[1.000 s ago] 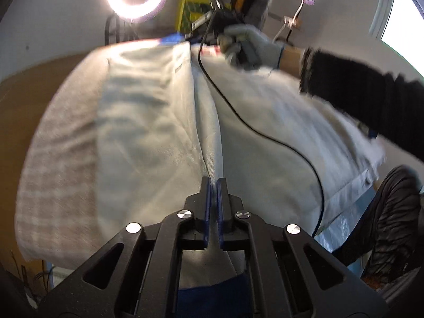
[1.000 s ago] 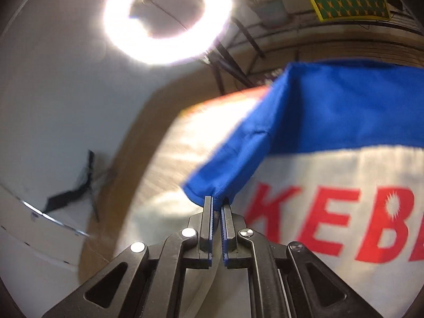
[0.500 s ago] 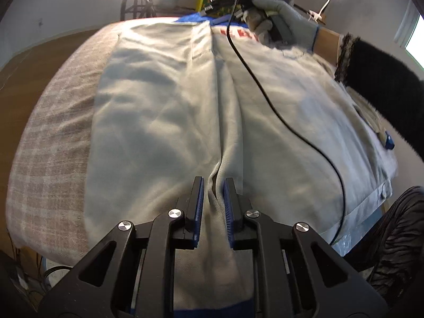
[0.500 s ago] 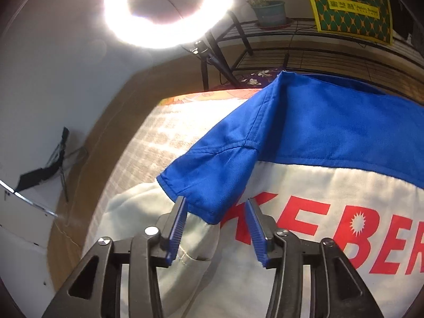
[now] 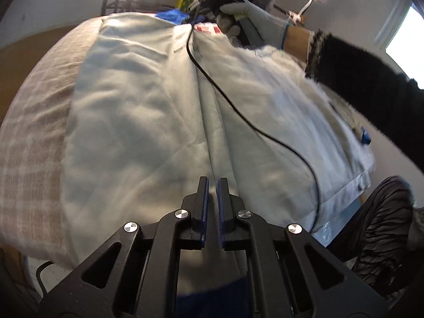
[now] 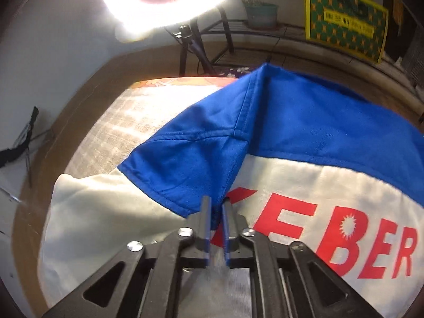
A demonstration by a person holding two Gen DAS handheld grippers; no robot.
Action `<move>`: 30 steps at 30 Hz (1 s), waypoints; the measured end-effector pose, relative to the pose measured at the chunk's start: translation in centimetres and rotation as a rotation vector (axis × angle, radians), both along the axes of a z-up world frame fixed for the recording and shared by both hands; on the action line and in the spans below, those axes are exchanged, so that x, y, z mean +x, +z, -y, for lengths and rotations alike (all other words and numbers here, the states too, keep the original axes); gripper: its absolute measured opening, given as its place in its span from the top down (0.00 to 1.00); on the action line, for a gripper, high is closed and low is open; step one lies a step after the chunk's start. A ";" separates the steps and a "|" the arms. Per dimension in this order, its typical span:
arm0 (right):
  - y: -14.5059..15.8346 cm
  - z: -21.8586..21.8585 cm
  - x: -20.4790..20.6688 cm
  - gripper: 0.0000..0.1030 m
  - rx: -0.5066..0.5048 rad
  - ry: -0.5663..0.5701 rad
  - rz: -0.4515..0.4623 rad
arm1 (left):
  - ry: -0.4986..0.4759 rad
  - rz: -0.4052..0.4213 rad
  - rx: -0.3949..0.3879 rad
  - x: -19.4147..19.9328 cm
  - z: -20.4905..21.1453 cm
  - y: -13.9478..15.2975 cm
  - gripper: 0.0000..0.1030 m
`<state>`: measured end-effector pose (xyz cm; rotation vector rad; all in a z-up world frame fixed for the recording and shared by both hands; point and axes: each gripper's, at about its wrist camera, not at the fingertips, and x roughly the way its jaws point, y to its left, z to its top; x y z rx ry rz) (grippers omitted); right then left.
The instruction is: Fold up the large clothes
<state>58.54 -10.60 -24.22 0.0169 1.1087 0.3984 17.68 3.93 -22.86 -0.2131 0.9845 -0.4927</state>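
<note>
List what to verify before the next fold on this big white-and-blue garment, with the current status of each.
1. Right claw pinching the blue sleeve: ok, the fabric runs in between its fingers.
2. Left claw gripping the centre ridge: cannot tell, its fingers are nearly closed around cloth.
3. Black cable off the garment: not ok, it trails across the cloth.
4. Cloth lying smooth: not ok, wrinkled.
5. Checked cover underneath the cloth: ok.

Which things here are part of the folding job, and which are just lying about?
Job:
- garment, blue sleeve
- left gripper
- right gripper
- checked cloth underneath

Lying about:
- ring light
- plant pot
- yellow-green sign
- black cable
</note>
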 end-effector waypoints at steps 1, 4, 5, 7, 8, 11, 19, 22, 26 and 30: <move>0.3 -0.1 -0.1 0.65 -0.018 0.002 -0.001 | 0.022 0.018 -0.010 -0.6 -0.7 0.4 0.92; 2.8 -0.5 -1.4 0.64 -0.070 0.008 0.087 | 0.144 0.080 -0.016 -3.0 -4.3 1.5 0.86; 4.1 -0.7 -2.4 0.64 -0.034 0.020 0.108 | 0.184 0.090 -0.018 -3.6 -5.3 1.5 0.83; 5.6 -1.4 -4.7 0.64 0.067 0.075 0.127 | 0.290 0.083 -0.050 -5.3 -7.9 1.0 0.77; 6.1 -2.0 -6.1 0.64 0.127 0.120 0.117 | 0.329 0.075 -0.075 -5.8 -8.9 0.5 0.76; 6.3 -5.3 -11.6 0.64 0.233 0.300 0.068 | 0.431 0.024 -0.202 -7.2 -11.8 -2.1 0.75; 0.5 -13.7 -21.6 0.64 0.145 0.586 -0.054 | 0.429 0.011 -0.180 -7.6 -11.0 -5.5 0.73; -0.9 -16.1 -23.7 0.62 0.101 0.620 -0.027 | 0.490 0.035 -0.245 -8.4 -12.7 -5.8 0.55; -0.6 -18.7 -25.0 0.58 0.018 0.681 0.027 | 0.539 0.020 -0.457 -9.0 -16.5 -7.6 0.44; 2.1 -17.1 -27.5 0.67 0.091 0.748 0.001 | 0.526 -0.023 -0.630 -8.1 -17.6 -9.7 0.42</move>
